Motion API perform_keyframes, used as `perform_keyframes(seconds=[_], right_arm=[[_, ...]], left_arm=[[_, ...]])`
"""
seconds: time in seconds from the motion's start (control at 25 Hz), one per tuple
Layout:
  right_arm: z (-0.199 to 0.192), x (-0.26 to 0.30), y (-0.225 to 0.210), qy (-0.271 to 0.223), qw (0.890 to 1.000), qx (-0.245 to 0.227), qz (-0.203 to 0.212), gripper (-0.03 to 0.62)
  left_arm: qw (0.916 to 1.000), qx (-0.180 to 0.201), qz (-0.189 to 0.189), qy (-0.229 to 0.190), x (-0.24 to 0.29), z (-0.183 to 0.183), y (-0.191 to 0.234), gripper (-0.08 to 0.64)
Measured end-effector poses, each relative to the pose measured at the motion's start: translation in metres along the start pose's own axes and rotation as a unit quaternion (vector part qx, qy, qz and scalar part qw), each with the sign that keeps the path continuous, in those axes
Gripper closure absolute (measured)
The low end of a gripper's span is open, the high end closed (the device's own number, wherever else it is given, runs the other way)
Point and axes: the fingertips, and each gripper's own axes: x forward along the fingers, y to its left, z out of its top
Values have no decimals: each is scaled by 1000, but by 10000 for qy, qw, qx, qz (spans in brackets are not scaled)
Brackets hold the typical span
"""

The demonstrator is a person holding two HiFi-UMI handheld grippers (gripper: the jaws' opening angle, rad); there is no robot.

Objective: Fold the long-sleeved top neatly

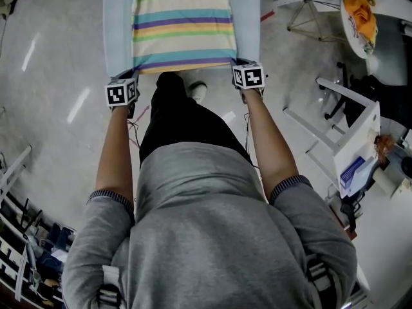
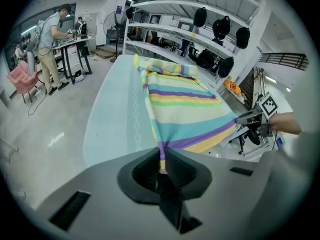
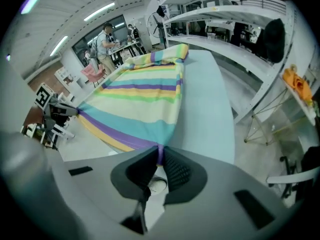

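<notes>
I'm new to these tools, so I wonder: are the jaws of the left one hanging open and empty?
No, the jaws of the left gripper are pinched shut on a corner of the striped top.

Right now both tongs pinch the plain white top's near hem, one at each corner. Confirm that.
Wrong: the top is striped in colours, as the head view shows. The left tongs and right tongs do pinch its near hem corners.

Head view steeply downward; gripper views close along fingers [image 2: 145, 172]; striped top [image 1: 183, 28] in all
</notes>
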Motion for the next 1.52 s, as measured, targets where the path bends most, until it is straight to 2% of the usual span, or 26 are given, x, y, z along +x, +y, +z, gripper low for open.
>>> perform_keyframes(seconds=[0.24, 0.6, 0.72, 0.96, 1.08, 1.36, 1.52], right_arm=[[-7, -33, 9, -379, 9926, 982, 602, 549], [-36, -64, 32, -525, 9813, 1639, 864, 552], [-40, -74, 37, -777, 9694, 2120, 961, 553], [-45, -95, 46, -1363, 9327, 3098, 1246, 554], [-56, -103, 49, -1449, 9244, 3279, 1299, 554], [-75, -121, 57, -1344, 9221, 3401, 1266, 553], [-73, -125, 56, -1195, 9205, 3466, 1354, 552]], left_arm=[[9988, -429, -137, -176, -34, 3, -6, 518], [9958, -816, -366, -188, -72, -24, -13, 518], [9908, -1197, -459, -438, -81, -26, -15, 520], [9753, -1928, -714, -804, -100, -27, -16, 520], [9743, -1944, -772, -836, -108, -33, -19, 520], [9708, -2097, -948, -673, -125, -48, -28, 520], [9669, -2259, -1008, -621, -127, -45, -29, 518]])
